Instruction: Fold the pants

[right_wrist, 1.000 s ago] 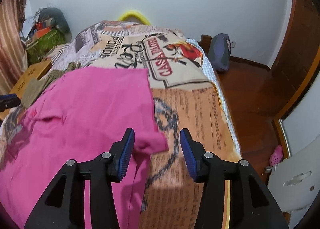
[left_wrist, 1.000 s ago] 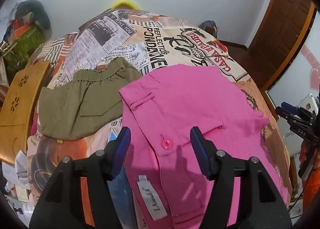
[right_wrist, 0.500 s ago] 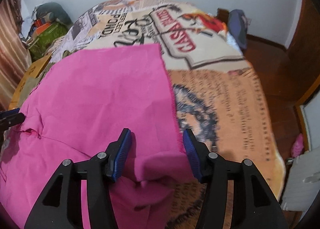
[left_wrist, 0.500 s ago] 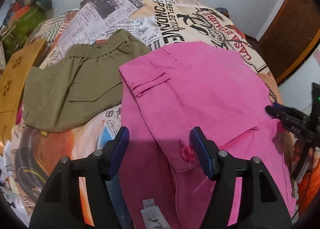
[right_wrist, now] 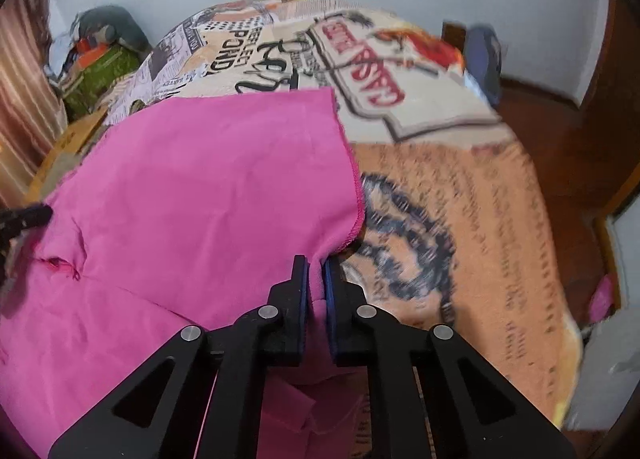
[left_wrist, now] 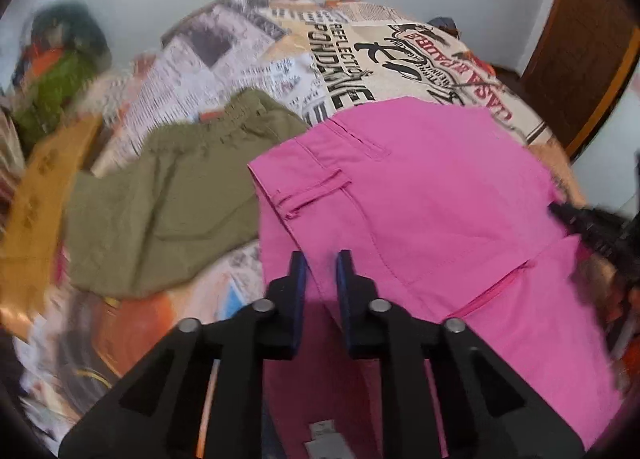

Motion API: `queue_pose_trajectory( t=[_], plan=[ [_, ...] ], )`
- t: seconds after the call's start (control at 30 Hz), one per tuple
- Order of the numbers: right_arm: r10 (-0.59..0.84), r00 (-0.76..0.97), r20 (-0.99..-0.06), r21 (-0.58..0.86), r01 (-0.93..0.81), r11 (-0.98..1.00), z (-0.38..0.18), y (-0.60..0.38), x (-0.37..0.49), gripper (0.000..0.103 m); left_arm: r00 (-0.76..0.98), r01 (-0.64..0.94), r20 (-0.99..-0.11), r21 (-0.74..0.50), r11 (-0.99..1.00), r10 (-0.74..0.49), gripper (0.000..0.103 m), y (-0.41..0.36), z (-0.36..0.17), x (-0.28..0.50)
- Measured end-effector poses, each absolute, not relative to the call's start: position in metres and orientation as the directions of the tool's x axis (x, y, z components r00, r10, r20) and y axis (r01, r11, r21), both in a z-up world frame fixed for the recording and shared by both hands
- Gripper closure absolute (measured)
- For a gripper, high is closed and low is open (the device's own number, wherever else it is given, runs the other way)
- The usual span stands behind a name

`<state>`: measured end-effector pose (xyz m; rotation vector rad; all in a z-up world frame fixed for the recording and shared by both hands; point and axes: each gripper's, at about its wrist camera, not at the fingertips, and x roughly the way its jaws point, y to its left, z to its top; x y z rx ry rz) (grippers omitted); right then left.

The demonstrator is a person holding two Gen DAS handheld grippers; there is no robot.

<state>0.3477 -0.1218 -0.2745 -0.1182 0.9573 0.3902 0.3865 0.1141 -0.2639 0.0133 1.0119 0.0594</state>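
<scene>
Both claws, left claw (left_wrist: 321, 273) and right claw (right_wrist: 315, 279), were clamped on the pink pants (left_wrist: 420, 199) at lower centre, where the thin pinched fabric might slip free if pulled unevenly.

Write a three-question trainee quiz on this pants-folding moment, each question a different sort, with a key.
1. True or false: the right gripper is shut on the pink pants.
2. Multiple choice: what lies beside the pink pants on the printed bedspread, seen from the left wrist?
A. olive shorts
B. a white towel
C. a blue jacket
3. Fill in: the left gripper pinches the pink fabric near the ____ end of the pants.

Key: 1. true. 2. A. 3. waistband; the belt loop lies just ahead of it.
</scene>
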Motion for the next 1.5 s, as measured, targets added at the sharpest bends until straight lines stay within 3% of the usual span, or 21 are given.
queue_pose_trajectory(
  t=[0.1, 0.33, 0.47, 0.53, 0.63, 0.77, 0.83, 0.93, 1.17, 1.5],
  plan=[
    [0.233, 0.520, -0.822, 0.019, -0.383, 0.924, -0.279, -0.118, 0.349, 0.097, 0.520, -0.025, -0.848, 0.103, 0.994, 0.101, 0.092, 0.112, -0.267, 0.389],
    [0.229, 0.490, -0.841, 0.021, -0.393, 0.919, -0.271, -0.118, 0.351, 0.095, 0.513, -0.019, -0.856, 0.051, 0.999, 0.053, 0.092, 0.121, -0.265, 0.388],
    [0.260, 0.489, -0.832, 0.066, -0.379, 0.923, -0.250, -0.129, 0.351, 0.086, 0.535, -0.003, -0.844, 0.048, 0.999, 0.042, 0.086, 0.123, -0.249, 0.377],
    [0.268, 0.511, -0.817, 0.074, -0.368, 0.927, -0.236, -0.134, 0.352, 0.078, 0.552, -0.018, -0.833, 0.041, 0.999, 0.044, 0.066, 0.127, -0.239, 0.375],
    [0.281, 0.554, -0.784, 0.074, -0.365, 0.928, -0.212, -0.136, 0.351, 0.075, 0.611, -0.051, -0.790, 0.024, 0.998, 0.051, 0.042, 0.136, -0.220, 0.372],
    [0.320, 0.594, -0.738, 0.101, -0.371, 0.923, -0.183, -0.139, 0.357, 0.068, 0.636, -0.061, -0.767, 0.057, 0.997, 0.083, 0.037, 0.144, -0.204, 0.379],
    [0.338, 0.611, -0.716, 0.122, -0.367, 0.922, -0.173, -0.140, 0.364, 0.054, 0.637, -0.073, -0.766, 0.059, 0.996, 0.092, 0.032, 0.150, -0.201, 0.388],
    [0.344, 0.634, -0.693, 0.128, -0.362, 0.923, -0.165, -0.138, 0.380, 0.052, 0.619, -0.096, -0.779, 0.055, 0.994, 0.103, 0.027, 0.159, -0.206, 0.405],
    [0.328, 0.609, -0.722, 0.106, -0.371, 0.922, -0.183, -0.120, 0.431, 0.052, 0.550, -0.116, -0.831, 0.021, 0.993, 0.082, 0.027, 0.174, -0.240, 0.443],
    [0.347, 0.463, -0.816, 0.134, -0.433, 0.891, -0.254, -0.091, 0.478, 0.052, 0.474, -0.060, -0.880, -0.030, 0.998, 0.002, 0.026, 0.174, -0.295, 0.472]
  ],
)
